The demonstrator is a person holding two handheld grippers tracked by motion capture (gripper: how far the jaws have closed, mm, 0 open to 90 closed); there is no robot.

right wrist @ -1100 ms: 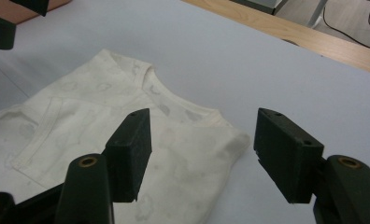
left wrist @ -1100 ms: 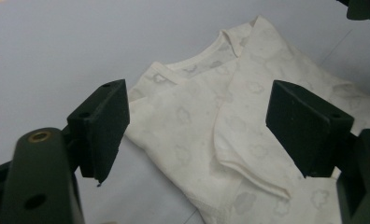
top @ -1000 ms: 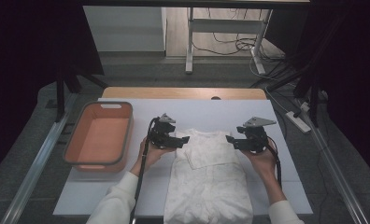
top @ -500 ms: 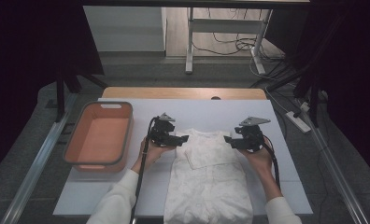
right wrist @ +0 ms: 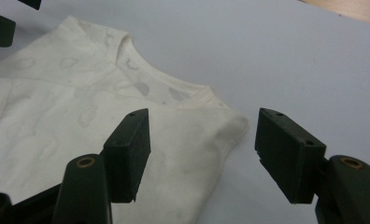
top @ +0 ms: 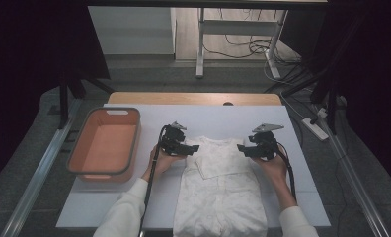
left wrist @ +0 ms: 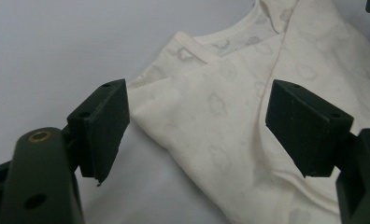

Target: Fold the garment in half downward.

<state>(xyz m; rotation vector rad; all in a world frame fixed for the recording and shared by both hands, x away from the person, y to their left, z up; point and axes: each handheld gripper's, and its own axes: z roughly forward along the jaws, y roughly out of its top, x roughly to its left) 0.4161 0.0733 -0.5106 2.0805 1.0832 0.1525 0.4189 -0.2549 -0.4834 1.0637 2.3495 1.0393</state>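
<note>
Both tongs, left [top: 193,147] and right [top: 242,147], apart over shirt [top: 223,187] shoulders. Risk: shallow pinch, fabric slips; uneven grab bunches shirt.

the high view looks forward and down from above the person's side, far enough to take in the whole white table [top: 134,207]. each gripper view rides close behind its own jaws and looks along them at the cream garment [left wrist: 230,121] [right wrist: 71,116] lying between and beyond them. all three views share its collar end.
</note>
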